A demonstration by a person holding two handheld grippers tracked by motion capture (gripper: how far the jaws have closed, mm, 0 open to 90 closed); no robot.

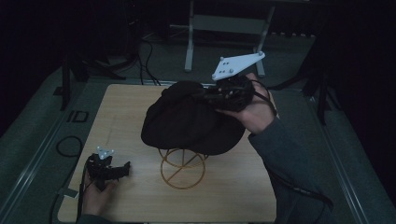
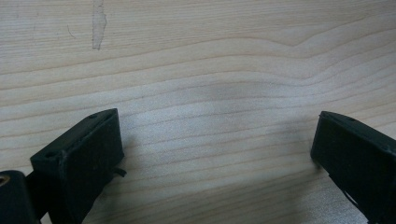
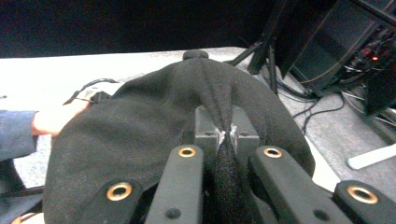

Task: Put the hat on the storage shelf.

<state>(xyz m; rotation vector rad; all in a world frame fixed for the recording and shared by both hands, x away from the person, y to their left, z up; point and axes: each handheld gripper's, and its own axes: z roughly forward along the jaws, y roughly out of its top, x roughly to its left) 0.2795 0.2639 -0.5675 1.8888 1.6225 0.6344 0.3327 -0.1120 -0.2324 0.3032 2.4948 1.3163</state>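
A black cloth hat (image 1: 187,121) sits draped over a gold wire stand (image 1: 182,168) in the middle of the wooden table (image 1: 121,107). My right gripper (image 1: 210,95) comes in from the right and is shut on a pinched fold of the hat's fabric (image 3: 224,135) near its top; the hat's top button (image 3: 195,54) shows beyond. My left gripper (image 1: 122,170) rests low at the table's front left, held in a hand, its jaws open over bare wood (image 2: 215,140) with nothing between them.
A grey three-cornered plate (image 1: 237,64) stands up above the right gripper. Cables (image 1: 70,147) lie on the floor left of the table, and a metal frame leg (image 1: 189,42) stands behind it. Dark equipment and wires (image 3: 336,60) are off to the side.
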